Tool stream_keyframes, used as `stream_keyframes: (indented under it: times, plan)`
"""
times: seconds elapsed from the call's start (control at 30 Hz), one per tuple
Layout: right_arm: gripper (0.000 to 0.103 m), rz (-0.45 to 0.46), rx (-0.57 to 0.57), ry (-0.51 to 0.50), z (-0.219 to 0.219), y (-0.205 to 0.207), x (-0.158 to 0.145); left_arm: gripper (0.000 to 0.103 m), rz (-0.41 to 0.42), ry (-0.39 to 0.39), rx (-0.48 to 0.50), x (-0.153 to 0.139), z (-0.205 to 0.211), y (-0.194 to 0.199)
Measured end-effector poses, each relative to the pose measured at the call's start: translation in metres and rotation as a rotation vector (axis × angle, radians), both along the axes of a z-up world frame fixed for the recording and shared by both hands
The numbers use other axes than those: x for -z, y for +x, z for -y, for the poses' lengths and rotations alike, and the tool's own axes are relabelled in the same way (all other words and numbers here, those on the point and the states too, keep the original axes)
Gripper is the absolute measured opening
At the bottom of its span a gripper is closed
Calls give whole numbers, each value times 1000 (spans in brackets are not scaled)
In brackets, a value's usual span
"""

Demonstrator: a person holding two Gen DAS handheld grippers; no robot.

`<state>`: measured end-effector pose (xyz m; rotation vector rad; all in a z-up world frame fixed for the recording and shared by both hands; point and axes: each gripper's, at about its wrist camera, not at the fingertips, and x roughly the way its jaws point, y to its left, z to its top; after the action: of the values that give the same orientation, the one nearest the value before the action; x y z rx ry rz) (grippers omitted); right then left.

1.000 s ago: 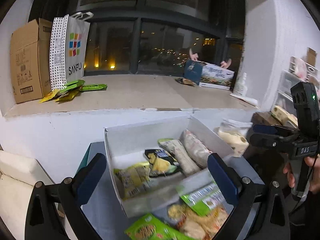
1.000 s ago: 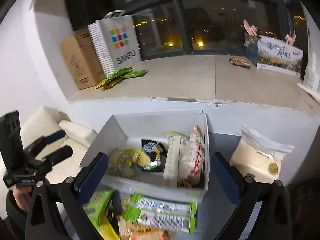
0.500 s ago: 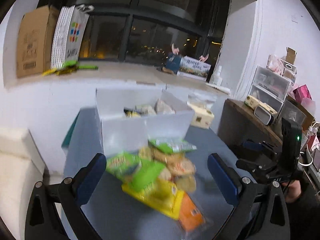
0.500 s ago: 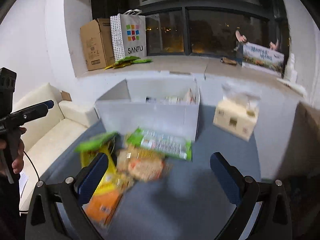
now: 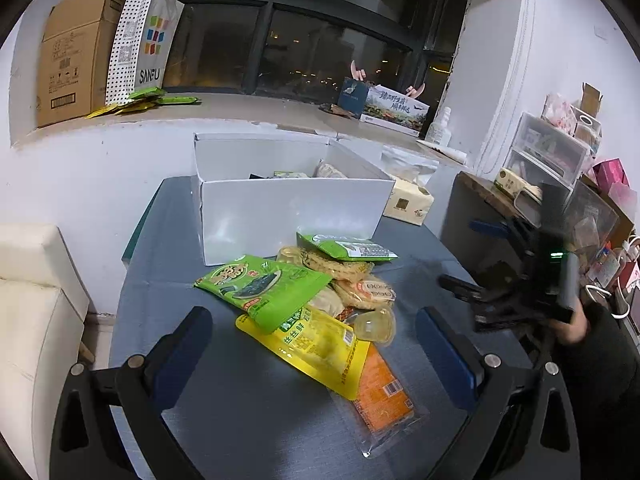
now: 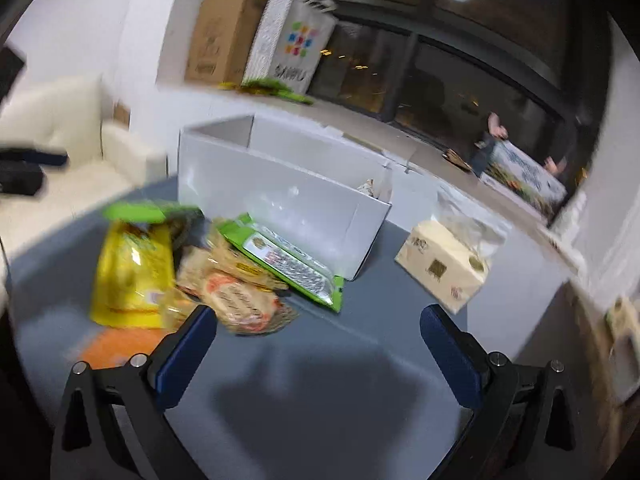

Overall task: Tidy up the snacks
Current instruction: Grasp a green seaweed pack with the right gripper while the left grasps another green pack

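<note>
On the grey table point(image 5: 168, 352), just in front of the white box point(image 5: 292, 212), lies a loose heap of snack packets: a green seaweed bag point(image 5: 260, 284) overlapping a yellow pouch point(image 5: 316, 344), an orange packet point(image 5: 380, 384) nearest the camera, round rice crackers point(image 5: 368, 290) and a long green packet point(image 5: 348, 246) close against the box wall. Both the left gripper point(image 5: 314, 344) and the right gripper point(image 6: 318, 344) hover with fingers spread wide, holding nothing. These packets look light, thin and crinkly, likely slick film that slides and buckles, and the crackers inside would crush easily. A free sealed edge or corner, such as the yellow pouch's near end, seems the safest place to pinch. A few packets already sit inside the box.
</note>
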<state>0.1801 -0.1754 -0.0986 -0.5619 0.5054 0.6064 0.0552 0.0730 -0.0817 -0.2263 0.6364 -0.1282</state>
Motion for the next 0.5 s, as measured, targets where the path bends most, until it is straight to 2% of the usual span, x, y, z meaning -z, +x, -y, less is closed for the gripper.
stream_keyframes:
  times: [0.17, 0.27, 0.43, 0.5]
  plan:
    - [103, 124, -44, -235, -27, 33, 32, 103, -13, -7, 6, 4, 0, 3]
    - [103, 151, -98, -317, -40, 49, 47, 103, -22, -19, 9, 7, -1, 4]
    - [103, 180, -155, -399, -59, 66, 67, 103, -34, -2, 16, 13, 3, 5]
    - [98, 191, -165, -428, -69, 70, 75, 103, -39, -8, 15, 15, 4, 5]
